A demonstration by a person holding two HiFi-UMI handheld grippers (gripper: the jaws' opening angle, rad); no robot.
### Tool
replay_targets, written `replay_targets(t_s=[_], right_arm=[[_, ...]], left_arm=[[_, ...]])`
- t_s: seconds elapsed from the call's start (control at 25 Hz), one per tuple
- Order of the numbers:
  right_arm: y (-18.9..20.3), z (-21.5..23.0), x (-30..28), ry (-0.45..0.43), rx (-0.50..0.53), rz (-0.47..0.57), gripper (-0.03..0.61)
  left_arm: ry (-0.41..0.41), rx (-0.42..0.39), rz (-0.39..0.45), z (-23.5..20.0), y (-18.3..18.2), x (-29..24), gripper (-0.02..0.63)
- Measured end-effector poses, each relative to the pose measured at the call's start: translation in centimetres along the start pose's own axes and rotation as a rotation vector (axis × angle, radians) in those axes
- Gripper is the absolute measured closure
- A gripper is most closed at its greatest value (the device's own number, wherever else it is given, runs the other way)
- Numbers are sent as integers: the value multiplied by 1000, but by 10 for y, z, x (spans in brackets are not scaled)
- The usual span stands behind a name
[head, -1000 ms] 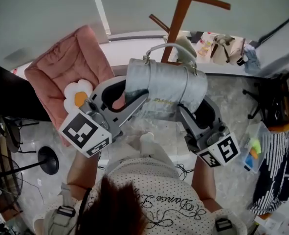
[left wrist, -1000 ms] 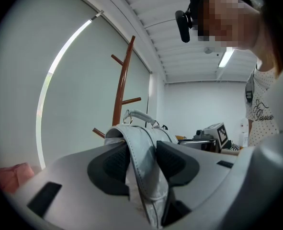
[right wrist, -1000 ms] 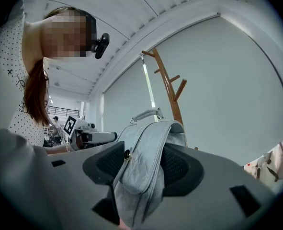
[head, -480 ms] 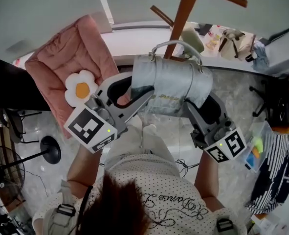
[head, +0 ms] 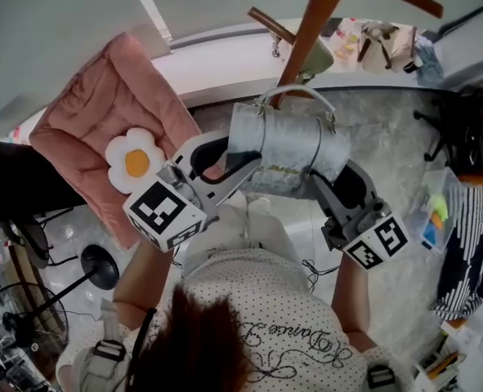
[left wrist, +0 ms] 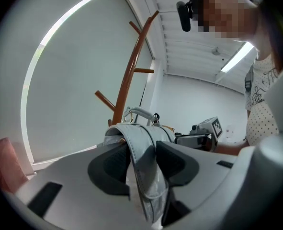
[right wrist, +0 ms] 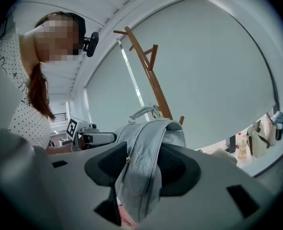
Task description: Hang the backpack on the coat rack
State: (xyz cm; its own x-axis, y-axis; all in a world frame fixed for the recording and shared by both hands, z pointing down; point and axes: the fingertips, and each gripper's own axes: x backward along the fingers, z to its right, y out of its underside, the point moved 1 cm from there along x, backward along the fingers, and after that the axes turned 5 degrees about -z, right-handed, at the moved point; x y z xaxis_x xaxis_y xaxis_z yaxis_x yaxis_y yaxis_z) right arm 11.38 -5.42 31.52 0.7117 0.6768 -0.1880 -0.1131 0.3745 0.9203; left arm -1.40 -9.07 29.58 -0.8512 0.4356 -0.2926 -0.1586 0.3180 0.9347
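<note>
A silver-grey backpack (head: 286, 149) hangs in the air between both grippers, right in front of the brown wooden coat rack (head: 310, 23). Its top handle (head: 298, 95) lies against the rack's pole, below the pegs. My left gripper (head: 225, 160) is shut on a shoulder strap (left wrist: 143, 152), seen pinched between its dark pads in the left gripper view. My right gripper (head: 327, 180) has the other strap (right wrist: 141, 162) between its pads; its jaws have just been closing and press on it. The rack (left wrist: 127, 75) rises behind the bag in both gripper views.
A pink cushion (head: 94, 113) with a fried-egg plush (head: 135, 160) leans at the left. Bags and bottles crowd the windowsill (head: 380, 39). A black chair (head: 470, 129) and a plastic bin (head: 437, 219) stand right; a black stand base (head: 102, 266) sits lower left.
Both grippers have sunk a little with the backpack still in them. In the head view the rack's pole and pegs have grown larger and the cushion has slid left.
</note>
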Motion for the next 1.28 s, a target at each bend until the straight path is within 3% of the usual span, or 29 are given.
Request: replay_targets(t_s=[0.24,0.56,1.28], right_arm=[[14,5,-18,75,-53,-22,365],[40,7,-26,176,-114,-29,373],[101,17,-24,125,-158,-181,380]], left_arm=[[48,47,-25,-20,21,-3,448],[131,34,-108,-30,48,-7,458],[96,128,-218,-23,109,-15,459]])
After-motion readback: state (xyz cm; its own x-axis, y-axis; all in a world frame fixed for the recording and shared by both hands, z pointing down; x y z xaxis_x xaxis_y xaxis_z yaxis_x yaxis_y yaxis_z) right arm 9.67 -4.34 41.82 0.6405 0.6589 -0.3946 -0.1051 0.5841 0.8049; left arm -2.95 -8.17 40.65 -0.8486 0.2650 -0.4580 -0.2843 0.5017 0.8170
